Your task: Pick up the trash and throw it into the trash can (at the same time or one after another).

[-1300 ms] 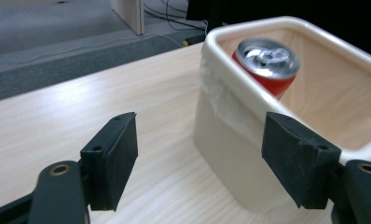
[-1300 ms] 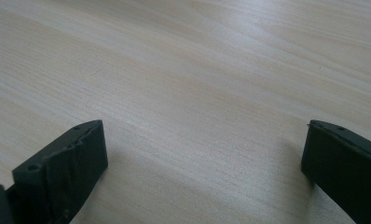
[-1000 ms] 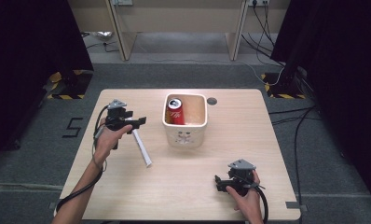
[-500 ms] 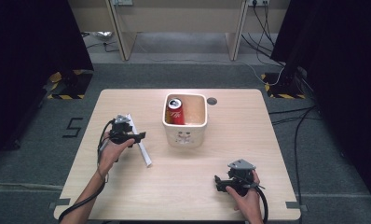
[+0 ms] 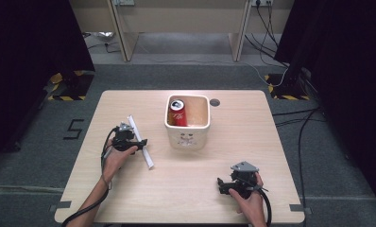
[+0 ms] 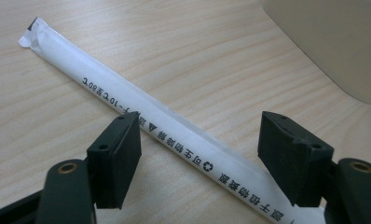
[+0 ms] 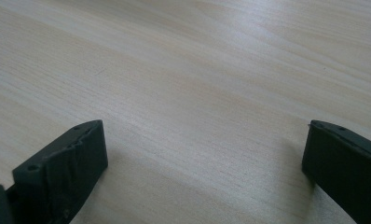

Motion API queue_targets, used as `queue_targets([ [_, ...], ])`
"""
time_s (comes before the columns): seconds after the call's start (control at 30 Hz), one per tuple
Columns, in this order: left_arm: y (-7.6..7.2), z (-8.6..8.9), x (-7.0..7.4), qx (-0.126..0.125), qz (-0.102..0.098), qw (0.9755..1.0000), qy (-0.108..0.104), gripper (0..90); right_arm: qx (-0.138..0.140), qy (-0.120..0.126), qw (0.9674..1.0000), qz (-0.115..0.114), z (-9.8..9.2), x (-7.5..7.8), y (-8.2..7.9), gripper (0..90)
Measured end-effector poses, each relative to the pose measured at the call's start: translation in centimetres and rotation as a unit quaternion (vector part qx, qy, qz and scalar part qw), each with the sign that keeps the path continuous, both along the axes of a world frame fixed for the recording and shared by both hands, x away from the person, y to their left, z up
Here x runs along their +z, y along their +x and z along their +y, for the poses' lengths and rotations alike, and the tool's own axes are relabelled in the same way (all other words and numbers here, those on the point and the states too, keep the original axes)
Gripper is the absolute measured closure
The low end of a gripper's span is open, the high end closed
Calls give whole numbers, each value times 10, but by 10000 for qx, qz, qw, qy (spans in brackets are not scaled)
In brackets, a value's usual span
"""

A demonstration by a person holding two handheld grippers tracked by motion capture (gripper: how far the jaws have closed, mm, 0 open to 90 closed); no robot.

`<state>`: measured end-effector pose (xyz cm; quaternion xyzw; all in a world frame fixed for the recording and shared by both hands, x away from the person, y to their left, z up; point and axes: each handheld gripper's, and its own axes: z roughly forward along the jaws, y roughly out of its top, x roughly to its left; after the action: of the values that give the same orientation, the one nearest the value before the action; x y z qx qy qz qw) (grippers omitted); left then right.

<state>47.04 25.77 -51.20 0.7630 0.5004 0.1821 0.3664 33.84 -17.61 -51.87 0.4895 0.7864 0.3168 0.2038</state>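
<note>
A long white paper-wrapped straw (image 5: 148, 160) with black printing lies diagonally on the wooden table (image 5: 252, 137), left of the bin. My left gripper (image 5: 140, 142) sits low over its middle. In the left gripper view the straw (image 6: 174, 135) runs between the open jaws of the left gripper (image 6: 202, 131). These jaws have just been closing, and the pads stand clear of the wrapper on both sides. My right gripper (image 5: 222, 185) rests near the table's front right, open. In the right gripper view the right gripper (image 7: 204, 140) has bare wood between its fingers.
A cream square bin (image 5: 187, 138) stands mid-table with a red soda can (image 5: 177, 114) leaning in its left side. A dark round hole (image 5: 214, 102) sits in the tabletop behind the bin. In the left gripper view the bin's wall (image 6: 333, 42) rises at the upper right.
My left gripper has come down and toward the near side, from above the table onto the straw's middle. The right gripper has stayed put.
</note>
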Motion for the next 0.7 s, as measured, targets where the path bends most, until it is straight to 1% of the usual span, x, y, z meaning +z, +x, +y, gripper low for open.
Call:
queue_targets([
  [0.07,1,0,-2,32,20,10000,-3,319,1,1,10000,-1,0,0,0,3],
  [0.1,1,0,-4,4,34,10000,23,341,-11,5,10000,5,0,0,0,3],
  [0.13,1,0,-5,-6,0,10000,53,356,-9,5,10000,4,0,0,0,4],
  [0.2,0,-1,-4,-45,-49,9997,244,399,-7,5,10000,4,0,0,0,3],
  [0.27,0,-1,-4,-64,-65,9994,328,443,-5,6,10000,4,0,0,0,4],
  [0.3,-1,-1,-4,-96,-80,9994,337,477,-8,8,10000,-1,0,0,0,3],
  [0.43,-2,1,-1,-184,-25,9991,385,590,-13,18,10000,-5,1,0,0,3],
  [0.6,-4,3,2,-333,89,9984,449,715,-7,18,10000,8,1,0,0,4],
  [0.7,-4,2,2,-376,103,9982,465,773,2,10,10000,0,1,0,0,4],
])
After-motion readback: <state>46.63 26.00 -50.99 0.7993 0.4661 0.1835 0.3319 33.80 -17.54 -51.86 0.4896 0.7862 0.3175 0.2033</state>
